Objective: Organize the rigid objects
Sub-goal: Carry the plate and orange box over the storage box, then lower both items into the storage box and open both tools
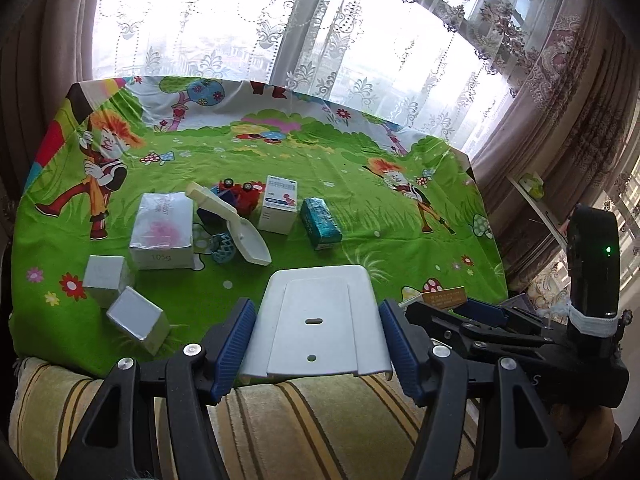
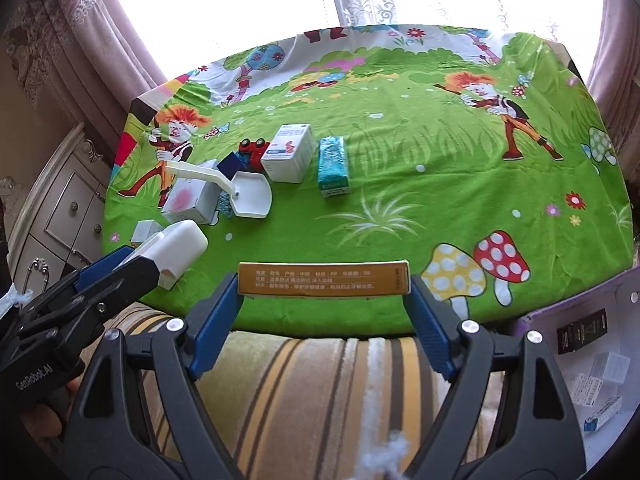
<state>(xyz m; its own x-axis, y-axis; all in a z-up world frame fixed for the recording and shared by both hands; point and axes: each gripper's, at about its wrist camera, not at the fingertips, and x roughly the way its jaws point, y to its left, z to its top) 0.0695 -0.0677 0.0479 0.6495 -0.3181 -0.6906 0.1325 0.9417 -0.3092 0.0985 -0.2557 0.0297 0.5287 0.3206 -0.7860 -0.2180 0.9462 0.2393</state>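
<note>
**Both grippers loaded at the near table edge**

Clamped in the left gripper (image 1: 316, 340): a flat white plastic plate (image 1: 318, 320) with two small holes, long axis pointing away over the green cartoon cloth (image 1: 400, 216). Pinched by its ends in the right gripper (image 2: 324, 304): a yellow box (image 2: 324, 282), long axis crosswise between the pads. Only in the right wrist view: an open bin (image 2: 600, 360) of small boxes. Farther off, clustered: white scoop (image 1: 240, 224), teal box (image 1: 321, 224).
</note>
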